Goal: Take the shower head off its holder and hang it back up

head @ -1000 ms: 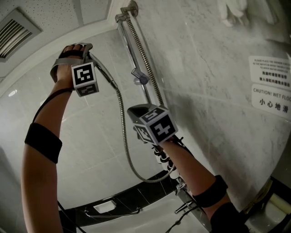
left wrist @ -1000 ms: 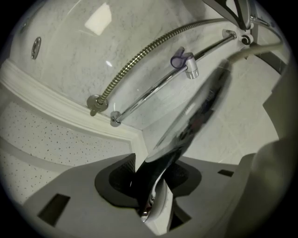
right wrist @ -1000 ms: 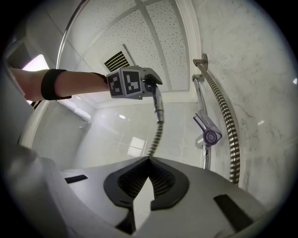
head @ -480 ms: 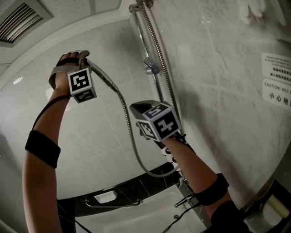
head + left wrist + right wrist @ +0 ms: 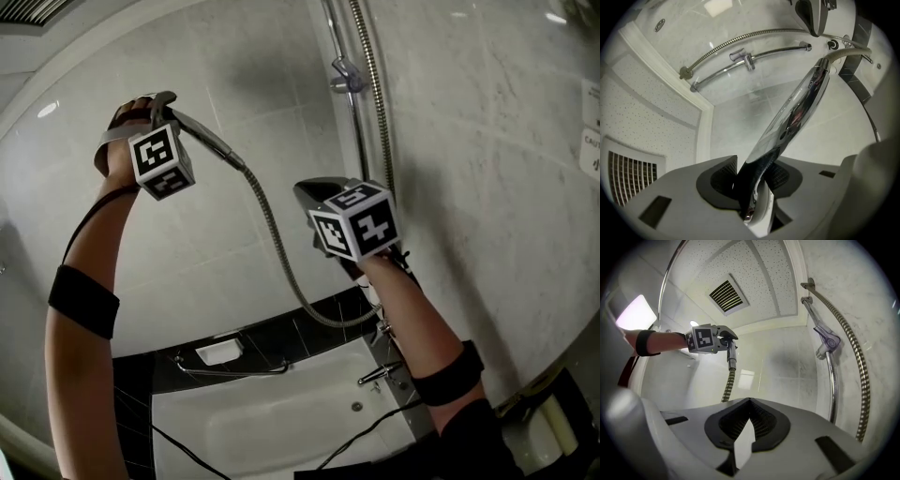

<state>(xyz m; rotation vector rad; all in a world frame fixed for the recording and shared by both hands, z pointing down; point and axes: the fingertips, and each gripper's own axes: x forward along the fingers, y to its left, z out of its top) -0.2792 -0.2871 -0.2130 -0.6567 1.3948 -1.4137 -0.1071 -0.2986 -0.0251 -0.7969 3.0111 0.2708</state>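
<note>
A chrome shower head (image 5: 211, 141) is off its holder (image 5: 347, 75), with my left gripper (image 5: 164, 101) shut on its handle at upper left. In the left gripper view the handle (image 5: 797, 108) runs up and right from between the pads (image 5: 724, 176). Its metal hose (image 5: 281, 253) loops down and right toward the tap. The empty holder (image 5: 827, 341) sits on the chrome rail (image 5: 833, 380). My right gripper (image 5: 314, 192) hangs in mid-air just left of the rail, shut and empty (image 5: 749, 420).
A white bathtub (image 5: 281, 422) lies below, with a grab bar (image 5: 234, 367) on the dark tile band and a tap (image 5: 375, 375) at its right end. Marble wall on the right carries signs (image 5: 592, 131). A ceiling vent (image 5: 726, 295) is overhead.
My left gripper has carried the shower head down and away from the rail, widening the gap to the holder. The right gripper has sunk a little too. The view has tilted downward.
</note>
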